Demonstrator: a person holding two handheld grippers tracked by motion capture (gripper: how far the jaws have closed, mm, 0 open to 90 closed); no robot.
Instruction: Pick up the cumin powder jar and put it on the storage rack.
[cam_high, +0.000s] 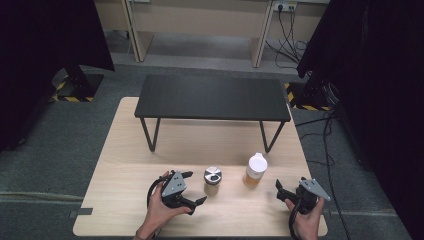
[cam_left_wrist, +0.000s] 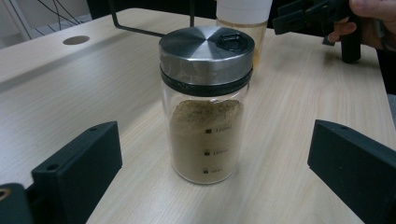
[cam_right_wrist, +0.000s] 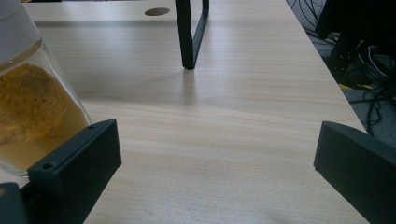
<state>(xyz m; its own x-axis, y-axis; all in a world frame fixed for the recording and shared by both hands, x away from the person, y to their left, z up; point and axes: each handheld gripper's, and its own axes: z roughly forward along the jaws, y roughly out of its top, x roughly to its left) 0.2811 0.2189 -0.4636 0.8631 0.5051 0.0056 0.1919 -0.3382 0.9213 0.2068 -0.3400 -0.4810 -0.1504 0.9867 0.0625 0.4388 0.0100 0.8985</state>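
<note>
Left gripper view: jaws spread wide, one either side of the steel-lidded spice jar (cam_left_wrist: 205, 105), neither touching the glass. Jar stands upright on the wooden table (cam_left_wrist: 70, 102), roughly a third to half full of tan powder, and serves as landmark below.

High view, near to far from jar:
- left gripper (cam_high: 189, 189) just left of jar, jaws open toward it, nothing held.
- white-capped jar (cam_high: 255, 171) of yellow powder just right of it, standing apart.
- right gripper (cam_high: 284, 192) beyond the white-capped jar, further right; jaws spread, empty.
- black shelf (cam_high: 212, 97) behind jar, well apart toward the far edge.

Judgement: step in hand is the left gripper's approach to grasp the spice jar. To do it well: advance until the glass body sits centred between the pads, grip below the black collar rather than on the lid, close squarely, keep upright. Lid port looks shut, though the view is too soft to be sure.
</note>
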